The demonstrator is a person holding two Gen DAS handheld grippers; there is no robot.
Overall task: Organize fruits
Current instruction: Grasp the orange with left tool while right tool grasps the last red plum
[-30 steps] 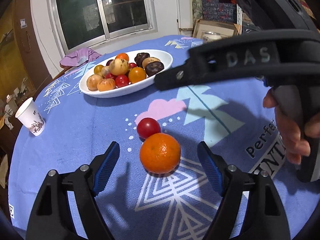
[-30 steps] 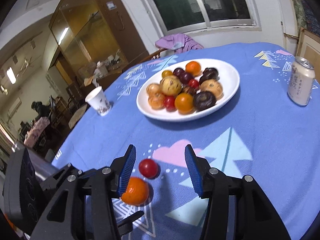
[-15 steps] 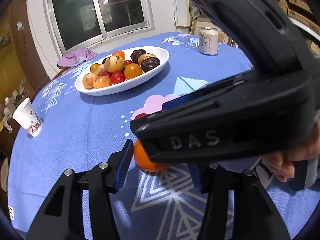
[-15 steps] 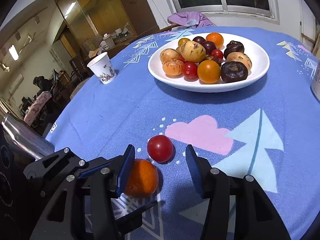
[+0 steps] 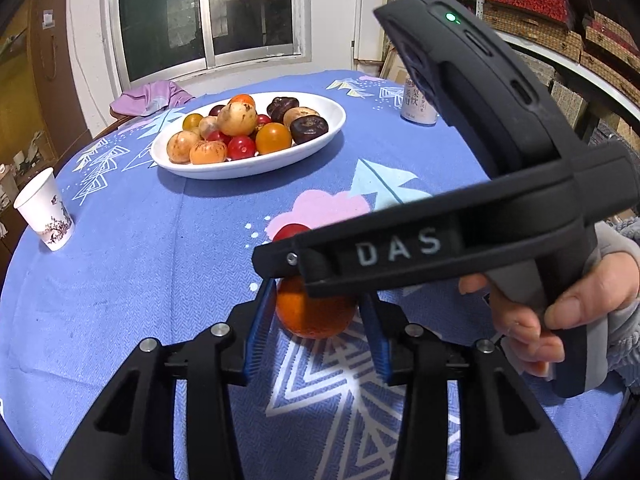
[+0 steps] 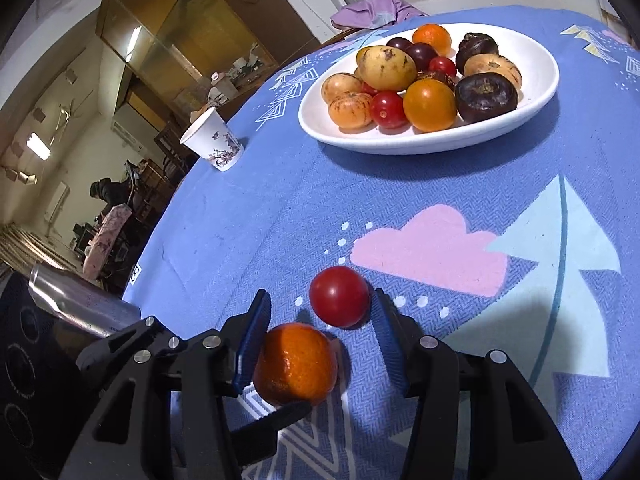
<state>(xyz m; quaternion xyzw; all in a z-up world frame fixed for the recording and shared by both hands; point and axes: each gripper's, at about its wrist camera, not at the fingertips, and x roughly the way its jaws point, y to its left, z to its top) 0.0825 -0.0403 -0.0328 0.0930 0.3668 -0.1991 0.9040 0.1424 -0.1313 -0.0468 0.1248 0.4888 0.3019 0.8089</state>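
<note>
- Tabletop [image 5: 132, 276]: covered by a blue cloth printed with white line patterns, a pink cloud and pale blue triangles. It carries every item listed below.
- White oval plate [image 5: 332, 118]: stands toward the far side of the tabletop, well apart from both grippers. It holds a heap of mixed fruit: orange, yellow, red and dark purple pieces.
- Right gripper [image 6: 320, 320]: seen in the left wrist view as a black body marked "DAS", held by a hand [image 5: 536, 320] at the right edge of that view. Its jaws stand apart, released, on either side of the red tomato [image 6: 339, 297]. No contact between the blue pads and the tomato is visible.
- Left gripper [image 5: 316, 320]: angled down at the tabletop. Its jaws are closing on the orange [image 5: 314, 316], which sits between the blue pads; both pads appear to touch its sides. The orange rests on the cloth.
- Paper cup [image 5: 44, 210]: white with a dark floral print, upright near the left rim of the tabletop.
- Drink can [image 5: 416, 104]: upright beyond the plate, on the right, partly hidden behind the right gripper.
- Orange: lies just beside the red tomato, on the near side of it; in the right wrist view the two look close but whether they touch cannot be told.
- Red tomato: small, round, glossy, resting on the cloth at the edge of the pink cloud.
</note>
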